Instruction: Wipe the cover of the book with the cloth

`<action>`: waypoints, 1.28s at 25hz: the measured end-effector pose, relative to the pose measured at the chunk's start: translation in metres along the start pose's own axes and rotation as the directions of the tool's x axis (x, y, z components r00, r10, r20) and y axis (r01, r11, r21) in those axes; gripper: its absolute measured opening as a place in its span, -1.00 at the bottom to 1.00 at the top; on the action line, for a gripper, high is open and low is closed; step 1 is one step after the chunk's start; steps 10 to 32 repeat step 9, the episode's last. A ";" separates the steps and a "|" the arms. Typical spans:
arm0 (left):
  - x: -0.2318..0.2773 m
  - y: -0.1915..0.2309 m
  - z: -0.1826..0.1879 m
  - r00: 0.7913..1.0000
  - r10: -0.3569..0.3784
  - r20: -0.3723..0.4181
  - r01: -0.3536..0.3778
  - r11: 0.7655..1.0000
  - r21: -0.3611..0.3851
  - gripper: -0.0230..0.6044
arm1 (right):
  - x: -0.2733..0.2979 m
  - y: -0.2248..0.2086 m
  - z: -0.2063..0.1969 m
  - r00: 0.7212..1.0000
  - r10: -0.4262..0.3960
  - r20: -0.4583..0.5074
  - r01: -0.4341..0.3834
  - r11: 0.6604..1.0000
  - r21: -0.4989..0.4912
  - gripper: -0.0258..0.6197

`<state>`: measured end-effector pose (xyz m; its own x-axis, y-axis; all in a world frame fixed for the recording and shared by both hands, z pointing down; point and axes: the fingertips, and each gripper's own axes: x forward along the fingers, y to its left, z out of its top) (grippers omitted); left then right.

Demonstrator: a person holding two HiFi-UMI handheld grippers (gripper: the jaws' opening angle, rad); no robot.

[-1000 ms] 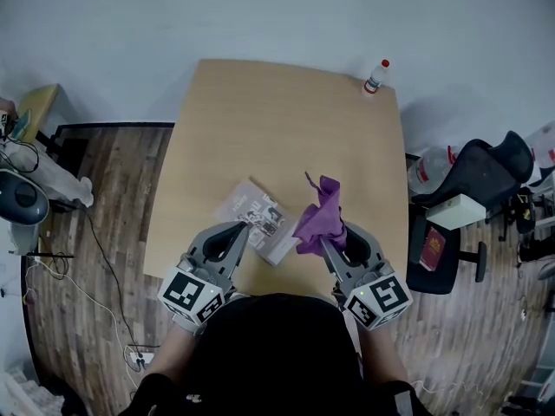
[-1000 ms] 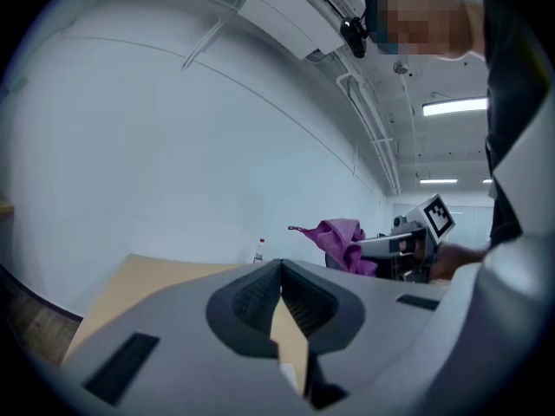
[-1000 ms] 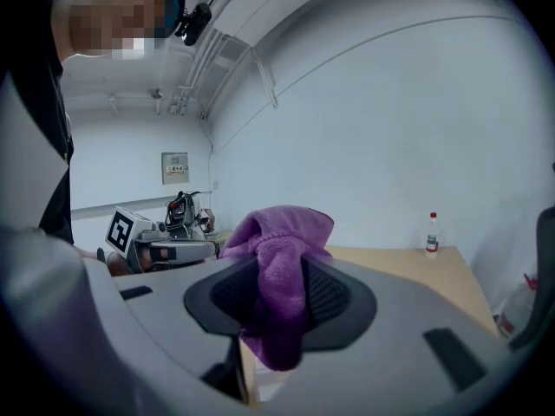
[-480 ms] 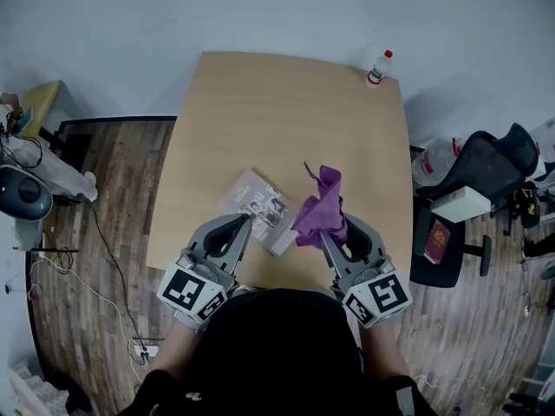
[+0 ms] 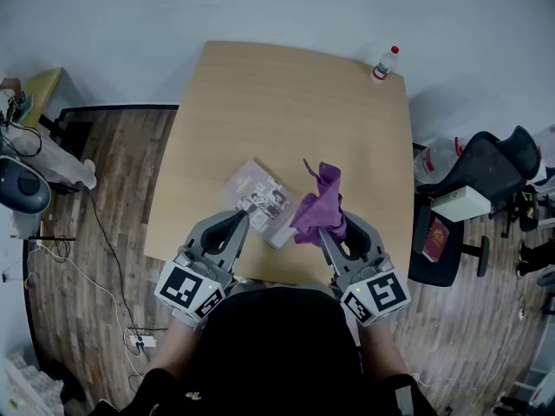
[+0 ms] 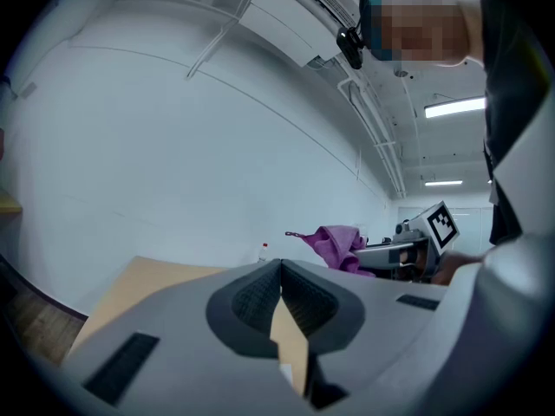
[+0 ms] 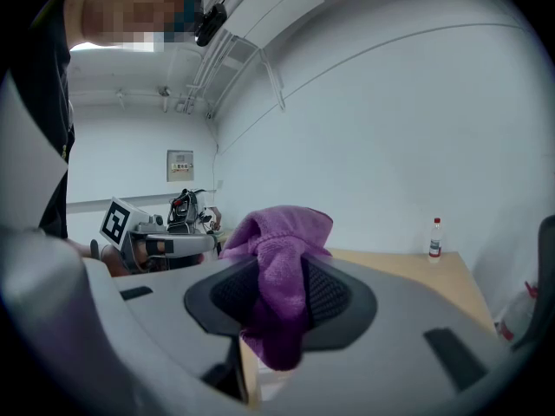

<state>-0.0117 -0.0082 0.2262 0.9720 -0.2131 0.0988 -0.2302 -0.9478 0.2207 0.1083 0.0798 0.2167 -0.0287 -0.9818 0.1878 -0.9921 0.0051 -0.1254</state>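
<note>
"Jaws first: how did the right gripper [image 5: 323,232] stand?"

"Clenched on the purple cloth [image 5: 319,204] — its pads were pinching a fold, and the rest bunched up above them and hung a little below."

"And the left gripper [image 5: 244,218]?"

"Closed too, pads pressed tip to tip, with nothing caught between them that I could see. Its tip was at the near edge of the book [image 5: 258,199]."

"Where was the book?"

"Flat on the wooden table [image 5: 286,102], turned at an angle, in the near half, between the two grippers and a bit to the left. The cloth was just beside its right edge — whether it touched the cover, I could not tell."

"Anything else on the table?"

"A small bottle [image 5: 385,62] with a red cap stood upright at the far right corner, well apart from the book. A dark office chair [image 5: 490,167] stood on the floor to the right of the table."
</note>
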 end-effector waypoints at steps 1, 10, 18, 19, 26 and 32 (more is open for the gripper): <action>-0.001 0.000 -0.001 1.000 0.001 -0.001 -0.001 1.000 -0.002 -0.87 | 0.000 0.001 -0.001 1.000 0.001 -0.004 -0.001 1.000 -0.003 -0.48; -0.006 0.007 -0.008 1.000 0.009 -0.008 -0.009 1.000 -0.012 -0.87 | 0.000 -0.001 -0.005 1.000 -0.011 -0.019 0.011 1.000 -0.011 -0.48; -0.006 0.007 -0.008 1.000 0.009 -0.008 -0.009 1.000 -0.012 -0.87 | 0.000 -0.001 -0.005 1.000 -0.011 -0.019 0.011 1.000 -0.011 -0.48; -0.006 0.007 -0.008 1.000 0.009 -0.008 -0.009 1.000 -0.012 -0.87 | 0.000 -0.001 -0.005 1.000 -0.011 -0.019 0.011 1.000 -0.011 -0.48; -0.006 0.007 -0.008 1.000 0.009 -0.008 -0.009 1.000 -0.012 -0.87 | 0.000 -0.001 -0.005 1.000 -0.011 -0.019 0.011 1.000 -0.011 -0.48; -0.006 0.007 -0.008 1.000 0.009 -0.008 -0.009 1.000 -0.012 -0.87 | 0.000 -0.001 -0.005 1.000 -0.011 -0.019 0.011 1.000 -0.011 -0.48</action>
